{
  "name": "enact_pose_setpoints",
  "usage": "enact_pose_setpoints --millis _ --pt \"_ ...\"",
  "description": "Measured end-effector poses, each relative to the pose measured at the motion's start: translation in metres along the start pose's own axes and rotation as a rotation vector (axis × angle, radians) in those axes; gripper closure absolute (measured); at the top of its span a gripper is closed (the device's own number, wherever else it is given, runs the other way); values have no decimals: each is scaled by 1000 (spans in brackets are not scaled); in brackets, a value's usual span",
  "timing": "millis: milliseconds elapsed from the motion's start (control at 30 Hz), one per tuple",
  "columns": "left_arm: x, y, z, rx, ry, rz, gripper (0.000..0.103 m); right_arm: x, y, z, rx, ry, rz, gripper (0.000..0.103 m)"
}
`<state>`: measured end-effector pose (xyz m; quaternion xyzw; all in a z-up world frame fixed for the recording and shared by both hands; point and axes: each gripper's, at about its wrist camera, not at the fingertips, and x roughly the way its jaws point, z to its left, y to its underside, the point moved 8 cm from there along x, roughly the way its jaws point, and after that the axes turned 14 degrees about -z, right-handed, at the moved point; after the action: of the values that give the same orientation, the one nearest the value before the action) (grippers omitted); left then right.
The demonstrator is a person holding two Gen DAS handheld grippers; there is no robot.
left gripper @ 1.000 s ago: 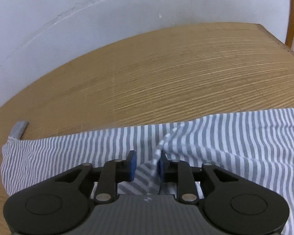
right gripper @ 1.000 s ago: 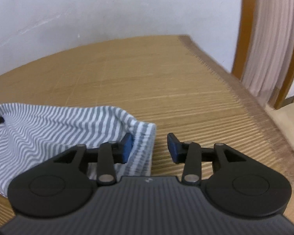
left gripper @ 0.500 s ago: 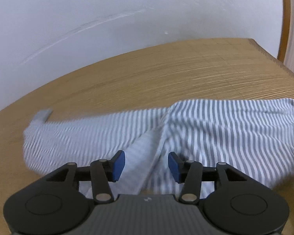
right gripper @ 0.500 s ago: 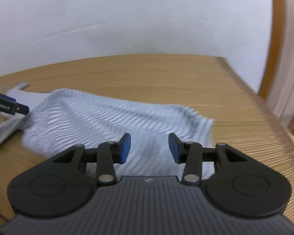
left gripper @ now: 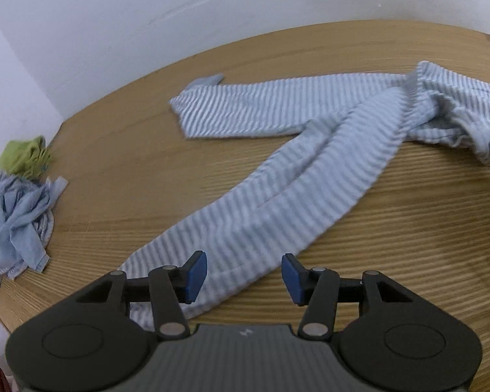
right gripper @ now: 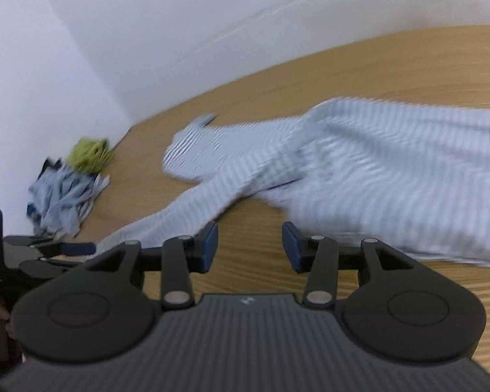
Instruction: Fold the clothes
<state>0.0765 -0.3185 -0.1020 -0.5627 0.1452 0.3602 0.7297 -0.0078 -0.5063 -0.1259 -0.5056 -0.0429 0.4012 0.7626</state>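
Both grippers pulled back from striped garment (left gripper: 277, 170); left gripper (left gripper: 244, 276) jaws just opened, right gripper (right gripper: 250, 246) jaws apart, empty. Soft, limp; take sleeve cuff.

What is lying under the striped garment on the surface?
Only the woven mat shows around and beneath the striped garment. Whether anything small lies below its overlapped folds cannot be seen; the cloth covers it.

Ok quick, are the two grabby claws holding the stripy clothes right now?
Left gripper: open, just been opening, holding nothing; the striped garment lies under it.
Right gripper: open, just been opening, holding nothing.
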Motion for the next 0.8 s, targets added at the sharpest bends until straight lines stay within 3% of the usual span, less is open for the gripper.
enact_pose_setpoints --millis 100,233,400,433,467,500,633,667,700,733,800 --pt "10 4 16 25 70 -33 50 35 16 24 5 -15 56 56" --pt "19 9 28 108 233 -90 49 75 34 43 39 58 83 56" --pt "23 11 37 140 473 -126 44 96 41 60 106 124 2 59" --pt "23 11 35 149 512 -130 41 98 40 65 103 135 -16 65" --pt "25 12 33 169 539 -134 40 100 40 69 100 146 -33 88" --pt "27 13 30 199 551 -139 39 100 36 75 87 153 -54 93" --pt "40 14 15 303 554 -184 40 98 8 99 66 122 -153 93" --pt "43 12 14 303 559 -196 47 100 2 103 48 120 -163 93" --pt "46 8 15 283 569 -192 84 102 -4 107 29 119 -173 93" --pt "48 1 19 255 574 -186 100 104 -9 109 16 120 -180 93" --pt "50 -14 28 193 590 -183 100 111 -19 111 1 117 -194 93"
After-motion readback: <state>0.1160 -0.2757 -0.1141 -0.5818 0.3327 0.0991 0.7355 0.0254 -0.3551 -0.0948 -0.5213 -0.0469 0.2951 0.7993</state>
